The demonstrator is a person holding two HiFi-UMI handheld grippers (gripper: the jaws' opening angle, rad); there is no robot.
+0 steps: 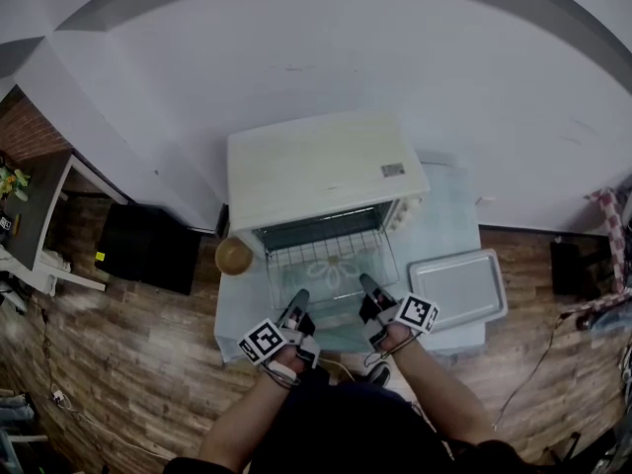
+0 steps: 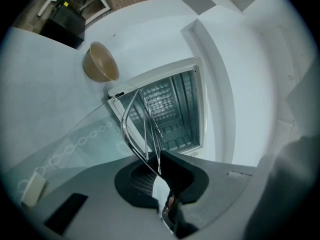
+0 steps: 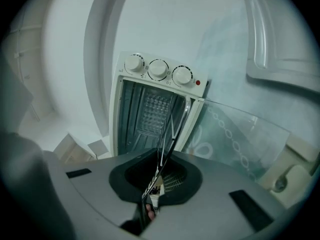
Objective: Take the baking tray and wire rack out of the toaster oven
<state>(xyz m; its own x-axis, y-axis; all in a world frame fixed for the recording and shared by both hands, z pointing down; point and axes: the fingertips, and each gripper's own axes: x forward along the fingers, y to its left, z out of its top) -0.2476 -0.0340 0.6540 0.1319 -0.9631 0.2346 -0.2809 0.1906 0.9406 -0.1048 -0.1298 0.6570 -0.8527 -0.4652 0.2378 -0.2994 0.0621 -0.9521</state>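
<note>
While my left hand-held gripper (image 1: 298, 299) and right hand-held gripper (image 1: 366, 286) each clamp shut on the near rail of the wire rack (image 1: 331, 263), it sits partway out of the toaster oven (image 1: 321, 166), over the open door (image 3: 235, 134). Light, stiff, slick wire, I reckon: hold wide, wrists near level, forearms side by side.

Cream-white toaster oven (image 1: 321, 171), red dot (image 3: 198, 82) by its knobs (image 3: 158, 69). Shiny silver wire rack (image 2: 123, 129). White ring-chain print on clear glass door (image 3: 240, 134). Pale grey baking tray (image 1: 457, 289). Tan bowl (image 1: 234, 256). Brown plank floor (image 1: 128, 354). Pale blue tabletop (image 1: 446, 210).
</note>
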